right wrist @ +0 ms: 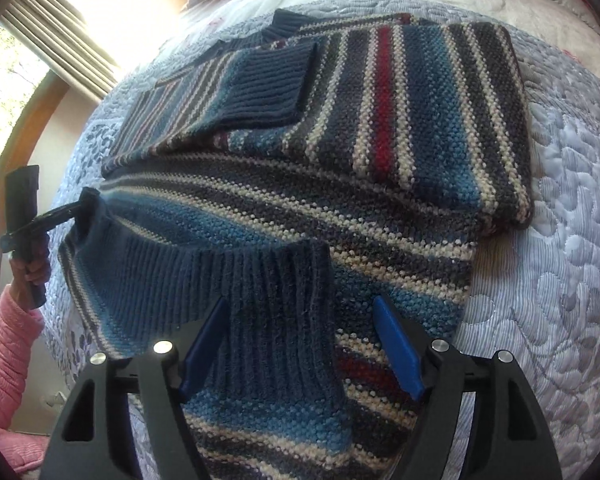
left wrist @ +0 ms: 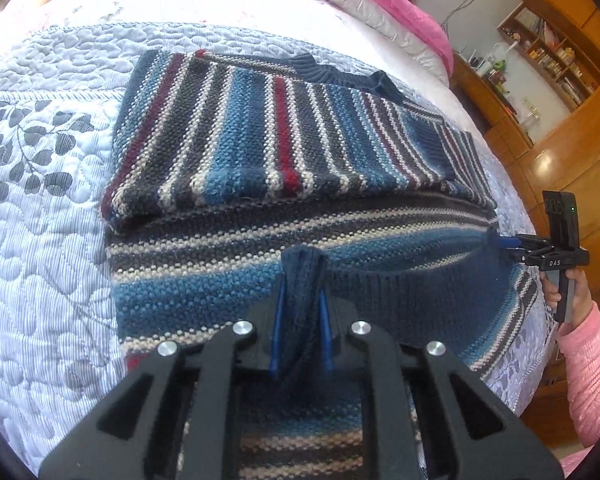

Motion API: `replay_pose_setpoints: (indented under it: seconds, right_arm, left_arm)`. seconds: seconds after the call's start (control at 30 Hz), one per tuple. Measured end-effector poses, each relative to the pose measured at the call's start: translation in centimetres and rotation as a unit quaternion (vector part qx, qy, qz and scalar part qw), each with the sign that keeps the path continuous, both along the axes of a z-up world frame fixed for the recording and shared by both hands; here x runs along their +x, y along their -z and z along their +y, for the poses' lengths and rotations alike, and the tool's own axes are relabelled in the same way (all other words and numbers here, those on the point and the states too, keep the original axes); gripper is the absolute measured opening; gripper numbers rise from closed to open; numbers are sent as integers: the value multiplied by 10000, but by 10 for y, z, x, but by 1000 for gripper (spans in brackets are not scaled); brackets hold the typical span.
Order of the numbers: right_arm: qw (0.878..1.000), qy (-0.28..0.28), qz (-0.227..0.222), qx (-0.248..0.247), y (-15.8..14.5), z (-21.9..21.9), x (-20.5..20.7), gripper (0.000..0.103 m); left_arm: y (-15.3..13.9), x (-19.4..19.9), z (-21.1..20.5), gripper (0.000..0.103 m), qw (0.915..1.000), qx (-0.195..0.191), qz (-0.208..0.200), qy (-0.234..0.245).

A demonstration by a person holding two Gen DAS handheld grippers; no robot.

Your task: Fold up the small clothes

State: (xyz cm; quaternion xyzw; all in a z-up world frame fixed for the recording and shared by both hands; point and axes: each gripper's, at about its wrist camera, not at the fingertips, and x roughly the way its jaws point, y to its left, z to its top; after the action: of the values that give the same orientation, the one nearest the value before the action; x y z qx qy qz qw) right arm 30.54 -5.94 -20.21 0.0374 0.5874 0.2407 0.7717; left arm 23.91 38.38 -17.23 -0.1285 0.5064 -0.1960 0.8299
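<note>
Pinching a fold of the dark ribbed hem between its blue fingers, the left gripper was closed tight on the sweater. The right gripper stood wide open around the same hem in its own view, though the left view showed its tips at the cloth's edge, so its grip could not be told. The striped sweater lay partly folded on the quilted bedspread, a pink sleeve beside it

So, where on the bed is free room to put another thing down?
The quilt is bare beside the folded end of the sweater, and beyond it toward the pink blanket. Crowded: the near hem, between left gripper and right gripper.
</note>
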Motion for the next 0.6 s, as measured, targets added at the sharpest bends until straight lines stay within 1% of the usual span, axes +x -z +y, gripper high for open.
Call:
replay_pose_setpoints:
  seconds: [0.03,0.07,0.1,0.13,0.17,0.2,0.27,0.37,0.43,0.47,0.53,0.6]
  right_arm:
    - [10000,-5,-55,-42,0,2,-1,68]
    - [9999,-8,-115,-63,-1,3,-2,53]
    - [9999,-21,-151,-24,-3,4,-4,45]
    - [9998,-53,-141,86,-4,5,-5,28]
    - [9998,-71,-175,95,-6,4,-7,20]
    - [9996,-114,-239,74,-9,4,-10,16]
    - [9993,-98,-342,147,-15,0,-16,13]
    - [9977,115,-415,530,-25,-15,-24,10]
    - [9952,162,-438,859,-33,-20,-27,10]
    - [9942,164,-490,945,-39,-22,-30,9]
    - [9932,99,-658,951,-53,-20,-34,9]
    - [9919,85,-809,979,-68,-19,-35,9]
  left_arm:
    - [3,2,0,15,10000,1,61,-25]
    - [6,4,0,17,9999,18,106,-51]
    - [8,5,-1,17,9999,23,130,-62]
    - [10,5,-1,17,9999,21,133,-66]
    - [10,4,-1,17,9999,36,116,-73]
    - [10,3,-1,17,9999,42,96,-75]
    - [8,0,-1,15,9999,32,82,-106]
    - [1,-8,3,14,9998,-86,-15,-201]
    - [-9,-14,5,14,9995,-133,-147,-263]
    - [-15,-16,5,13,9992,-159,-213,-293]
    - [-28,-20,4,13,9987,-147,-357,-337]
    - [-44,-20,2,13,9976,-37,-562,-404]
